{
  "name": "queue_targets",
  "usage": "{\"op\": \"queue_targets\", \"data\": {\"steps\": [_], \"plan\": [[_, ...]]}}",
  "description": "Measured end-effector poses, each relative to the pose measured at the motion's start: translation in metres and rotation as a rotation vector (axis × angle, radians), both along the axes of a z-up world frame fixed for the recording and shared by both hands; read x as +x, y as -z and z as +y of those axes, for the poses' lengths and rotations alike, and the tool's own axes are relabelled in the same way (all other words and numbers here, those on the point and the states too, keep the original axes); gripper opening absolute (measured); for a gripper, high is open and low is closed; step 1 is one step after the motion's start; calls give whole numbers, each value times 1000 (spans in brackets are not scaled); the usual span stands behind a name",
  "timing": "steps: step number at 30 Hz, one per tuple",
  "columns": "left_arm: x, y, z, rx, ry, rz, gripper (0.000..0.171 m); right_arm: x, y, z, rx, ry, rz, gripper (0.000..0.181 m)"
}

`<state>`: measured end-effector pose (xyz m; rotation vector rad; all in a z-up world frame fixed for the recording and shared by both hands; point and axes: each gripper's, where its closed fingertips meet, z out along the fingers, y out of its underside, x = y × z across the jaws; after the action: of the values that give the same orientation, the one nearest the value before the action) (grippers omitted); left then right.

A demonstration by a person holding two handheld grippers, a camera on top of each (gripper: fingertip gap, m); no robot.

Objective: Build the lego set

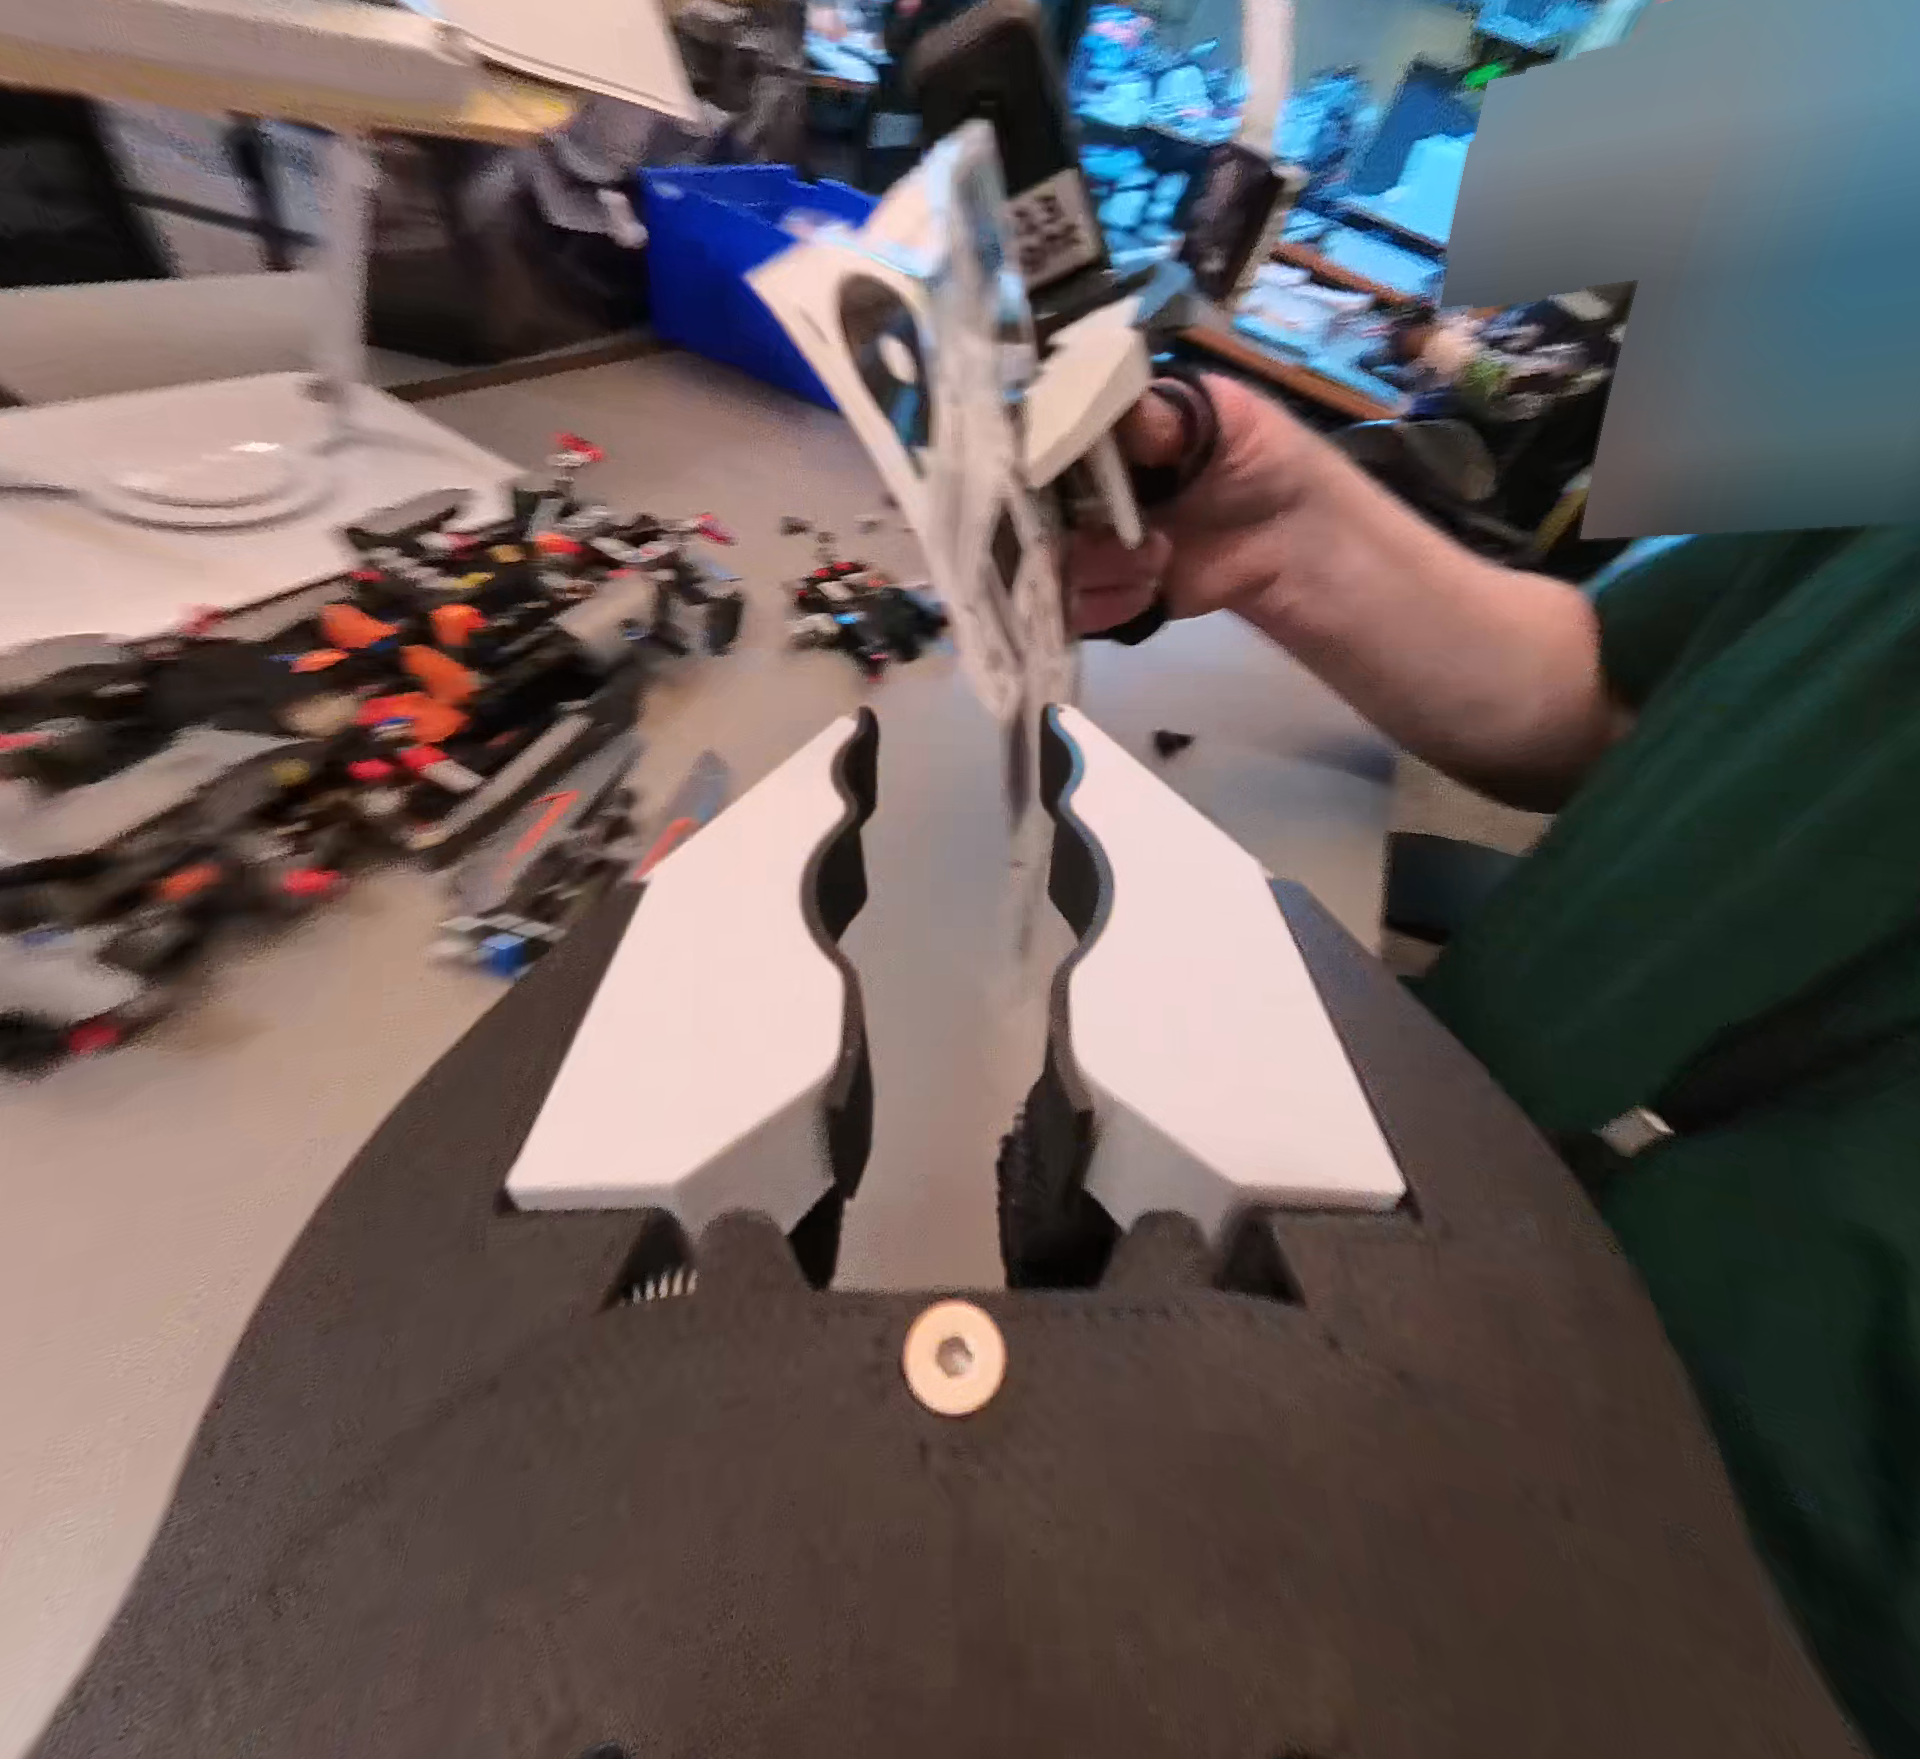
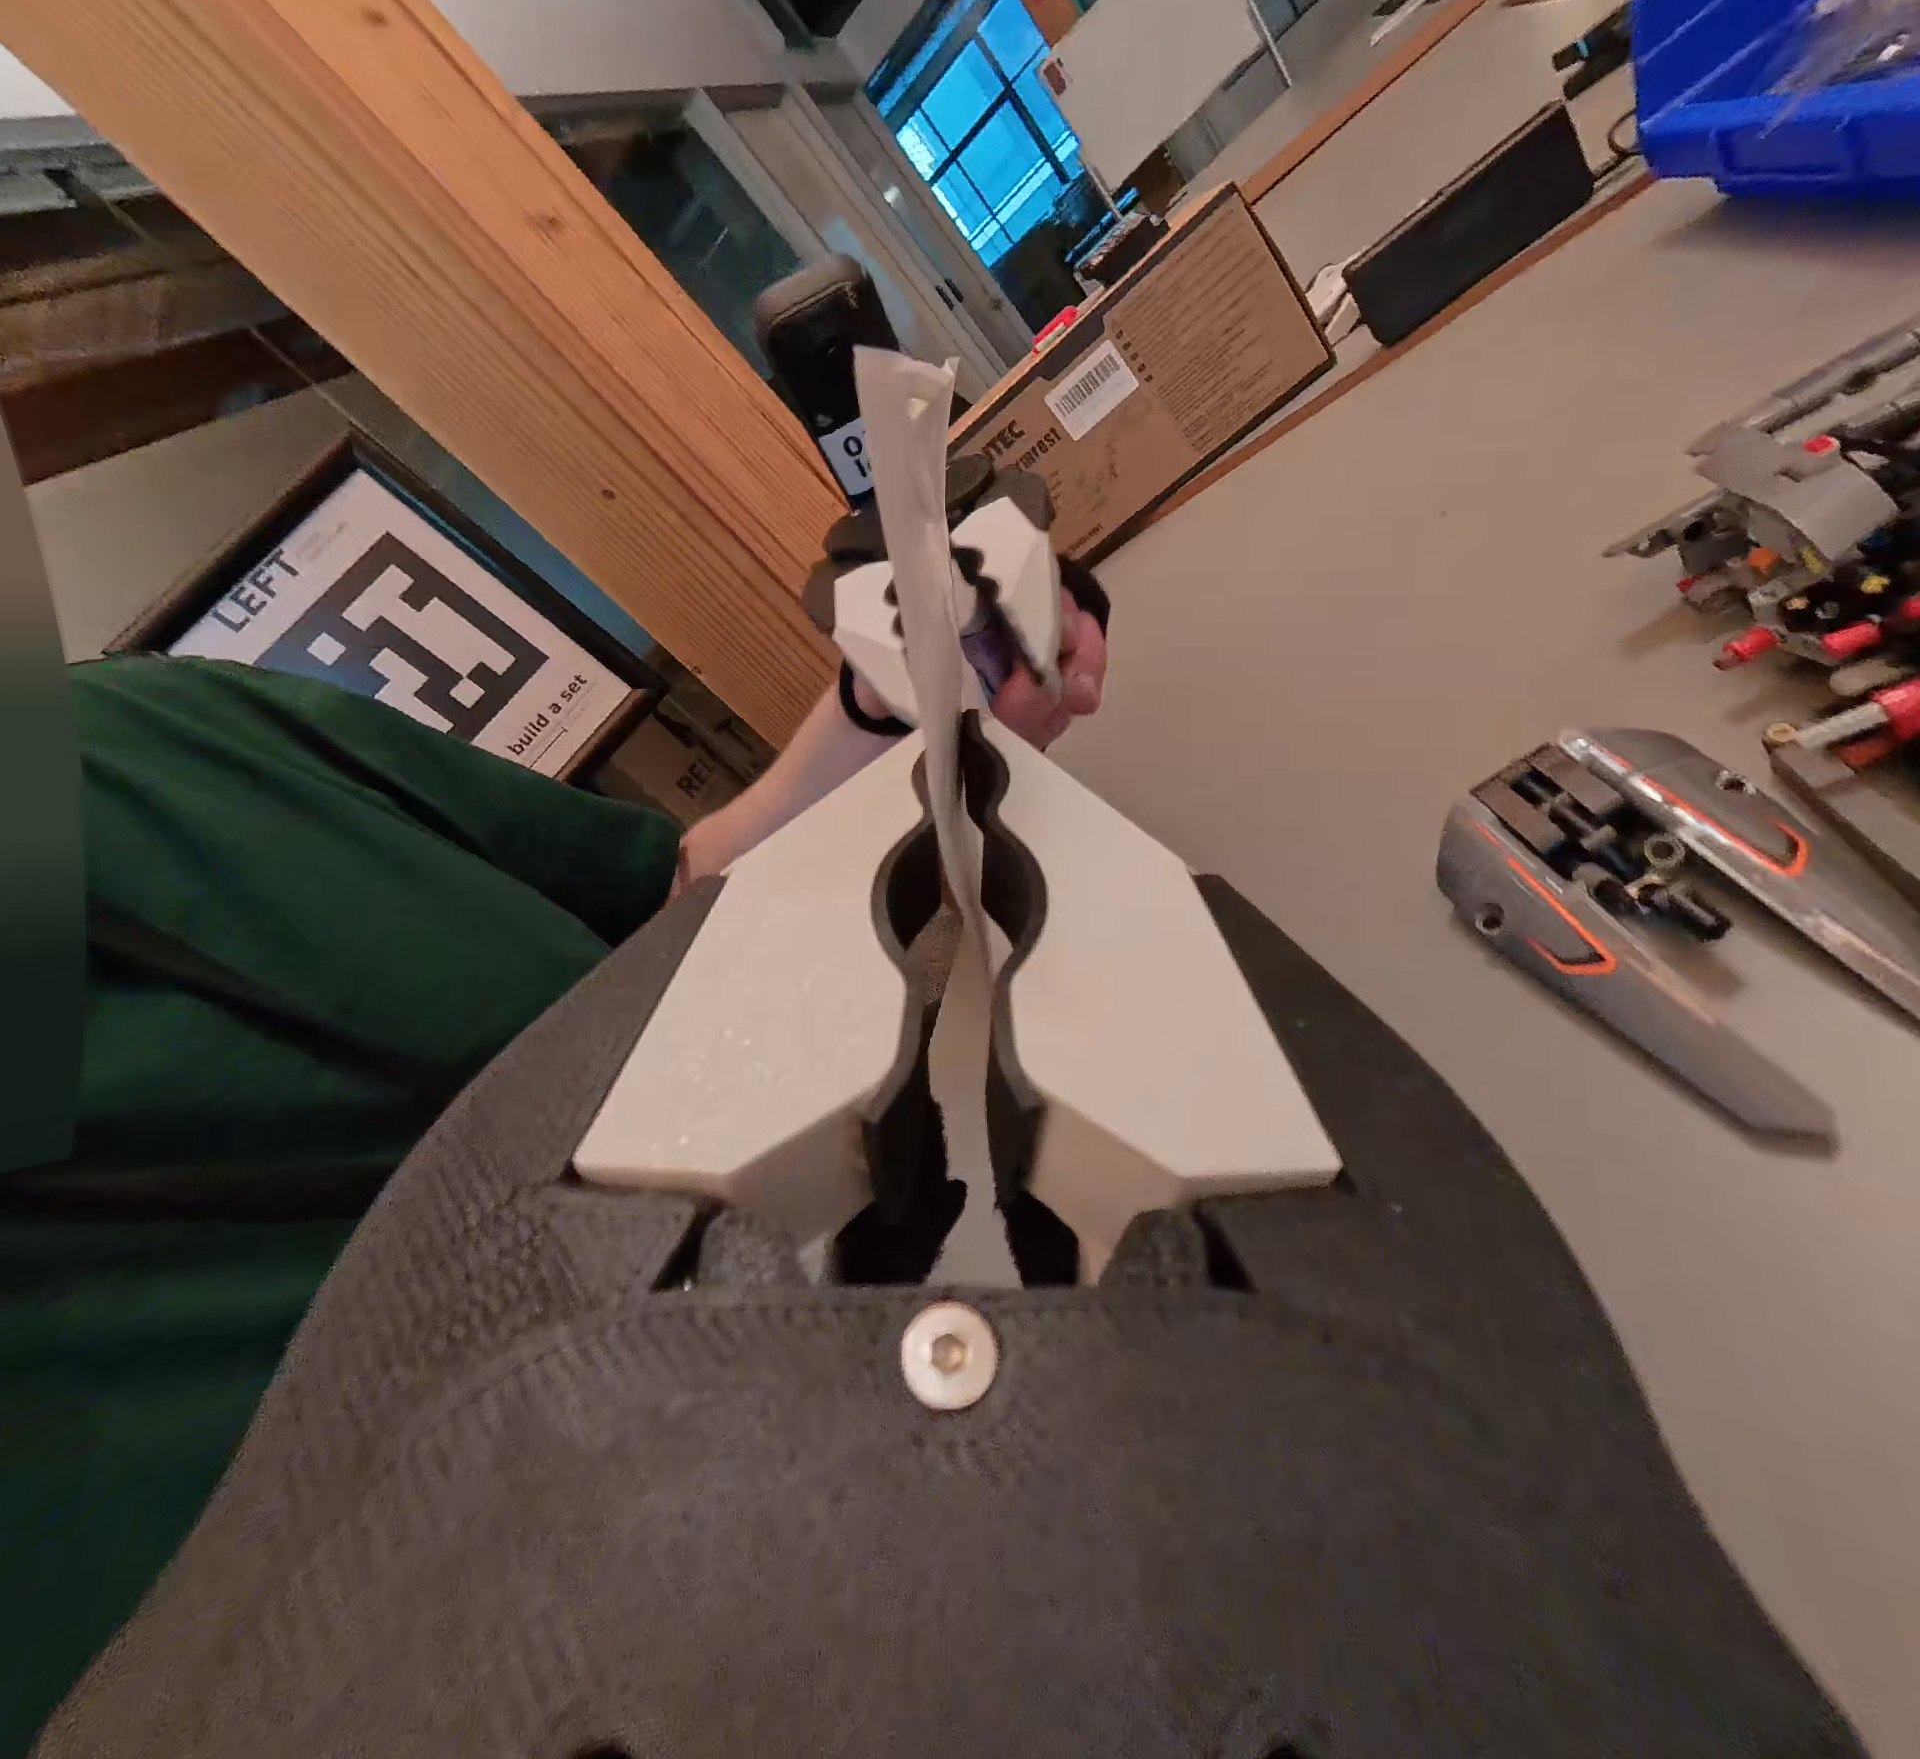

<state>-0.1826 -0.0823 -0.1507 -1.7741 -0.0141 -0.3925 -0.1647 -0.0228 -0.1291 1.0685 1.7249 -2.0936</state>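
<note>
Our right tool point(image 2: 961, 753) is closed on a white paper bag point(image 2: 920, 504), the wavy inner faces of its fingers pinching the thin sheet, which rises edge-on toward twelve o'clock. Past the bag, at twelve o'clock, the left tool point(image 2: 971, 587) faces us with its white fingers on either side of the same sheet, a hand point(image 2: 1049, 670) wrapped around its handle.

From the left wrist view, our left tool point(image 1: 956, 733) stands parted with grey surface showing through the gap; the lower edge of the printed bag point(image 1: 935, 421) hangs in it close to the right finger, and we cannot tell whether it touches. The right tool point(image 1: 1081, 390) grips the bag at one o'clock, held in a fist point(image 1: 1174, 504) with the bare forearm stretching to three o'clock into a green sleeve point(image 1: 1766, 774).

The half-built lego model point(image 1: 343, 701), black with orange and red parts, lies on the surface point(image 1: 260, 1138) at nine to ten o'clock, loose pieces point(image 1: 852, 597) scattered at eleven. A blue bin point(image 1: 727, 255) sits beyond at twelve. In the right wrist view, a grey panel with orange trim point(image 2: 1621, 920) lies at three o'clock.
</note>
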Motion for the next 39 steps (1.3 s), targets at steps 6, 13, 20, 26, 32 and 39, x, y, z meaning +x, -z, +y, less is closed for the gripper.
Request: {"op": "queue_targets", "data": {"steps": [6, 13, 20, 26, 32, 39], "plan": [[24, -10, 34, 106, 84, -114, 0, 7, 9, 19, 8, 69, -31, 0], [24, -3, 52, 52, 13, -263, 0, 19, -15, 66, 478, 493, 330, 14], [40, -4, 75, 45, 19, -377, 0, 24, -21, 65, 852, 695, 512, 18], [32, 4, 77, 31, -21, -467, 0, 43, -28, 131, 809, 853, 419, 1], [17, 9, 41, 12, -136, -441, 0, 74, -24, 177, 843, 926, 354, 5], [18, 23, 26, -38, -201, -451, 0, 72, -8, 115, 888, 710, 489, 8]]}}
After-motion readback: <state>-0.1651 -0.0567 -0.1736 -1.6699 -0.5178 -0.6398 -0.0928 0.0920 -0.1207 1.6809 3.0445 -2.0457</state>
